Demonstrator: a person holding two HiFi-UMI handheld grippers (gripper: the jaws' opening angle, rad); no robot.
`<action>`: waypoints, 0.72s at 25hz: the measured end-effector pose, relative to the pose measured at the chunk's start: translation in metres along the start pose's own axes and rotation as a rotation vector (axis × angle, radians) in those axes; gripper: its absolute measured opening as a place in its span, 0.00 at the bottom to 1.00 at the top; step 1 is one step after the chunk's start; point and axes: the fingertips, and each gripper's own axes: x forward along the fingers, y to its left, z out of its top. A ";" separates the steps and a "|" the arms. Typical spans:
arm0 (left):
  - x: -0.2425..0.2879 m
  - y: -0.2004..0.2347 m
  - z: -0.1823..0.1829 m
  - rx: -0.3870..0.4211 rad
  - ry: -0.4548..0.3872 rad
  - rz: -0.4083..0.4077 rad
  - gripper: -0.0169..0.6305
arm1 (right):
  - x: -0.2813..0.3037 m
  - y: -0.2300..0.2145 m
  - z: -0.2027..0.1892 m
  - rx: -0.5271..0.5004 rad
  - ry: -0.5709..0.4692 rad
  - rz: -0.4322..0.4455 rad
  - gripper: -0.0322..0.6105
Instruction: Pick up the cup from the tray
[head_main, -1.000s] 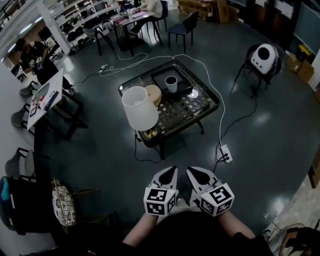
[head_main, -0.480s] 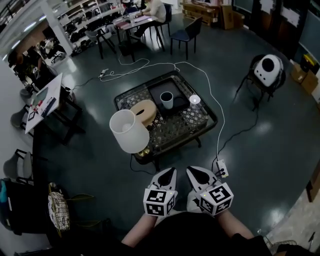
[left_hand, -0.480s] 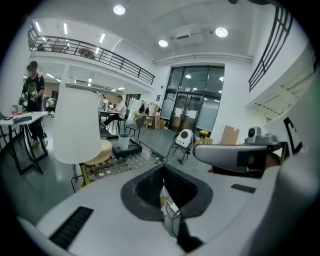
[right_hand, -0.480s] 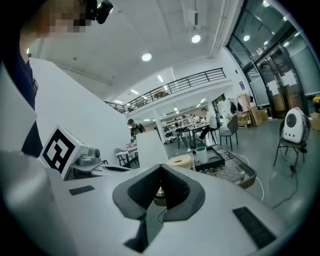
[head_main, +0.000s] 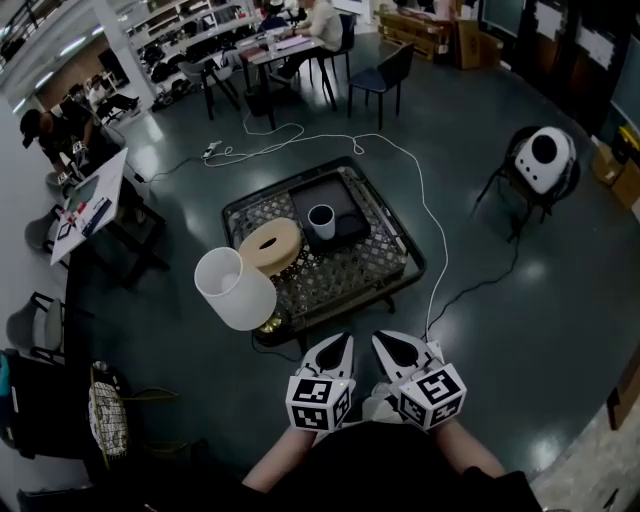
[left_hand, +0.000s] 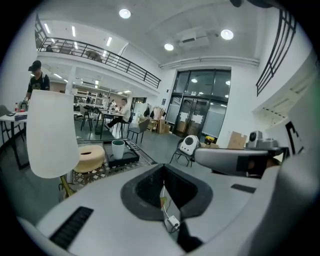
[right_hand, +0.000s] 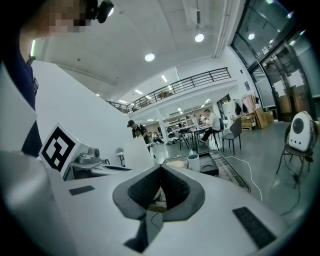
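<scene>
Left hand-held gripper (head_main: 346, 340) and right hand-held gripper (head_main: 379, 339): jaws together, nothing between. Both low in head view, well apart from tabletop (head_main: 372, 262). Cup (head_main: 321, 221) upright on black tray (head_main: 348, 203), far side of tabletop. Lamp shade (head_main: 234, 289) hides near-left corner. Cup contents unreadable.

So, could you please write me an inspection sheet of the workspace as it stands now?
Surface: low table with a patterned top, on a dark floor.
Job's things: cup upright on black tray, untouched.
Clutter: beige ring left of the tray; lamp at the table's near left corner.
Grippers: left gripper and right gripper both shut, empty, short of the table.
Cables: white cable on the floor past the table's right side.
Surroundings: white pod chair; desks with people behind.
</scene>
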 end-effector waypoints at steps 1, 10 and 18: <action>0.007 -0.003 0.003 -0.002 -0.004 0.005 0.04 | -0.001 -0.008 0.003 0.000 -0.002 0.001 0.07; 0.063 -0.035 0.008 -0.005 -0.022 0.056 0.04 | -0.018 -0.080 0.009 0.014 -0.009 0.012 0.07; 0.080 -0.028 0.003 -0.030 0.018 0.096 0.04 | -0.012 -0.102 0.010 0.034 -0.001 0.024 0.07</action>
